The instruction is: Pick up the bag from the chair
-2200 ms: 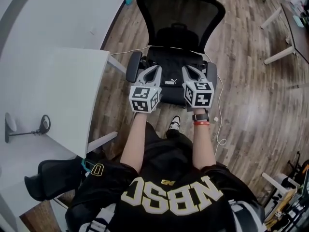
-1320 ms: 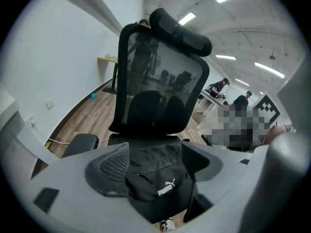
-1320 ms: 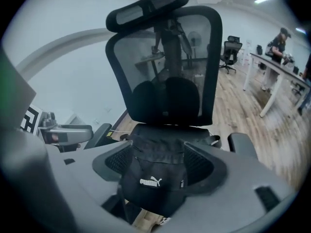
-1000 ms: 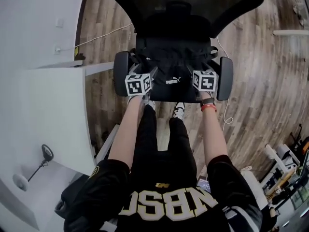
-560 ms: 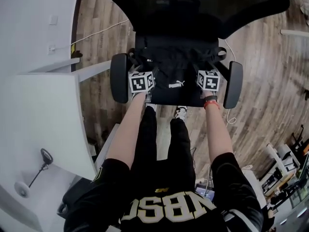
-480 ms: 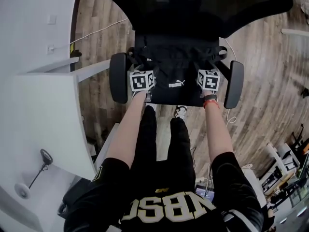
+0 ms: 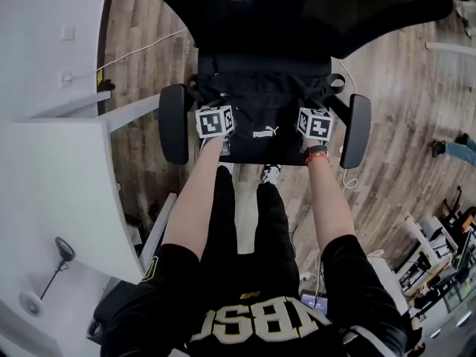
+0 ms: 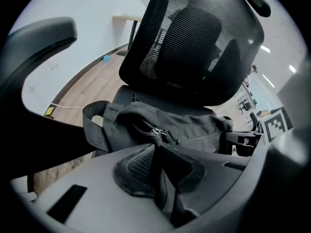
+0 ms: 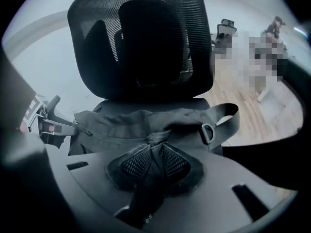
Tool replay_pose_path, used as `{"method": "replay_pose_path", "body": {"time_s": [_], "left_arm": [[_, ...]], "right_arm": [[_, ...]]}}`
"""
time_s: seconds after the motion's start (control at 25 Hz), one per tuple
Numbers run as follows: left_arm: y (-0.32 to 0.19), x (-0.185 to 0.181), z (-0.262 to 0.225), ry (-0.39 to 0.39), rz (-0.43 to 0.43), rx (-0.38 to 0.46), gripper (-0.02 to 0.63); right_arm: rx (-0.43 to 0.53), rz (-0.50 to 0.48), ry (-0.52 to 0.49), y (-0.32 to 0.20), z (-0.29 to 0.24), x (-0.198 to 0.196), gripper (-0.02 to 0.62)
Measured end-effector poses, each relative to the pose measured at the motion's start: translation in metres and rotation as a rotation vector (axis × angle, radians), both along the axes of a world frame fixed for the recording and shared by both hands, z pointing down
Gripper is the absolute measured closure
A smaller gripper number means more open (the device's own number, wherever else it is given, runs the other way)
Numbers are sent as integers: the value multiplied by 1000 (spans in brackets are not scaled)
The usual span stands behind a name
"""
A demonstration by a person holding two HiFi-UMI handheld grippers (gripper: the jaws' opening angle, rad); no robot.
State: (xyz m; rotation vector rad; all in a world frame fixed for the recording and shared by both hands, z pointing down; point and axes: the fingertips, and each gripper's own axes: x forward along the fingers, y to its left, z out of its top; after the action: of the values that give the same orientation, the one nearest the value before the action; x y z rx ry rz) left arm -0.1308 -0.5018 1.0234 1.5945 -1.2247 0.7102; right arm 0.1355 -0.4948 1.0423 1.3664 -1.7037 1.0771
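A black bag [image 7: 262, 116] with a white logo lies on the seat of a black office chair [image 7: 297, 6]. My left gripper [image 7: 212, 104] is at the bag's left end and my right gripper [image 7: 317, 104] at its right end. In the left gripper view, the left gripper [image 8: 155, 147] is shut on a fold of bag fabric [image 8: 189, 130] just below the zipper pull. In the right gripper view, the right gripper [image 9: 155, 152] is shut on a pinch of the bag [image 9: 131, 123] near a strap with a D-ring [image 9: 208, 131].
The chair's left armrest [image 7: 173, 123] and right armrest [image 7: 355, 130] flank the grippers. Its mesh backrest [image 8: 194, 38] rises behind the bag. A white table [image 7: 59, 192] stands close on the left. A cable [image 7: 141, 49] runs over the wood floor.
Two seconds ago both grippers stood open short of the bag. They have since moved to its two ends and shut on the fabric. Over the last half second only the view has shifted slightly.
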Motion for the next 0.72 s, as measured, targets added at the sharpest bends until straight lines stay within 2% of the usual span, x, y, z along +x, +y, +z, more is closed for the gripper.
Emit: {"method": "replay_pose_path", "body": {"time_s": [0.2, 0.32, 0.48, 0.72], "left_arm": [[3, 9, -21, 44, 50, 21, 575], [9, 4, -36, 56, 20, 28, 575], [24, -2, -60, 57, -14, 37, 577], [18, -6, -116, 36, -7, 124, 578]], "right_arm": [[-10, 19, 0, -3, -29, -3, 551], [-15, 50, -27, 2, -44, -8, 549], [-9, 45, 3, 13, -78, -13, 551], [51, 57, -16, 11, -130, -20, 552]]}}
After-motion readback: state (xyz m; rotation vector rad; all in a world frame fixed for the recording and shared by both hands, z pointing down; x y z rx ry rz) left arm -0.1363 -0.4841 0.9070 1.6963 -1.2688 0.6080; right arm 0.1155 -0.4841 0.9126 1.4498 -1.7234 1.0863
